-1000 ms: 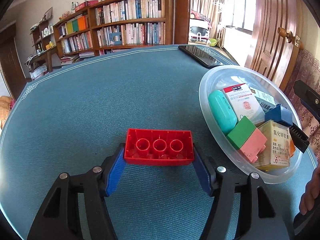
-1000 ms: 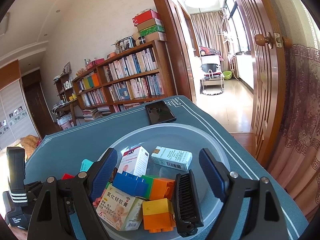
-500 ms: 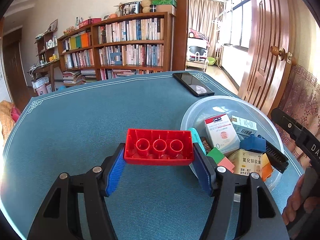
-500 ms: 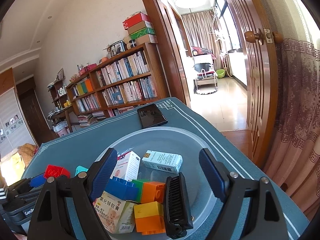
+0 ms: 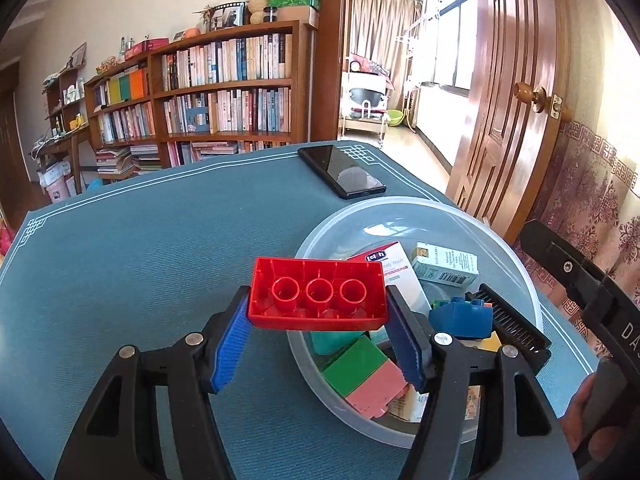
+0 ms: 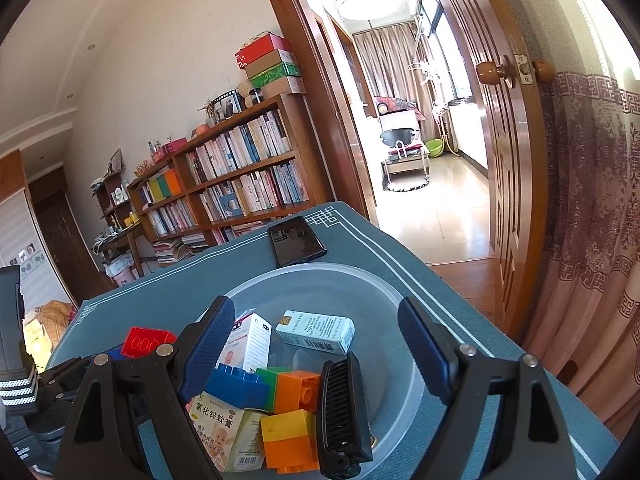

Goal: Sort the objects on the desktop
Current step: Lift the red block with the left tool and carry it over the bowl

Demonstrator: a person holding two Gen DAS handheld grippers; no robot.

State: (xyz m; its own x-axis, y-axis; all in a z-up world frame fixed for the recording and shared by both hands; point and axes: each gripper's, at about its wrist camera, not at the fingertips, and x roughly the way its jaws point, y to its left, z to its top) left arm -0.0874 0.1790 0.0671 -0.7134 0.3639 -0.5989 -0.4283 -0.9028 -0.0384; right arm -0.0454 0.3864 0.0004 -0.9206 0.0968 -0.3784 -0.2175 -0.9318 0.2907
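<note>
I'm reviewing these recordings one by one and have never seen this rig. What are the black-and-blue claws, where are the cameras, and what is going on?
No robot here: a person holds a two-finger tool in each hand, with a camera on each looking along the fingers. In the left view, the left tool clamps a red brick over the edge of a clear bowl on the blue table. In the right view, the right tool hangs open and empty above that bowl's blocks, small boxes and black comb. A phone lies beyond.
</note>
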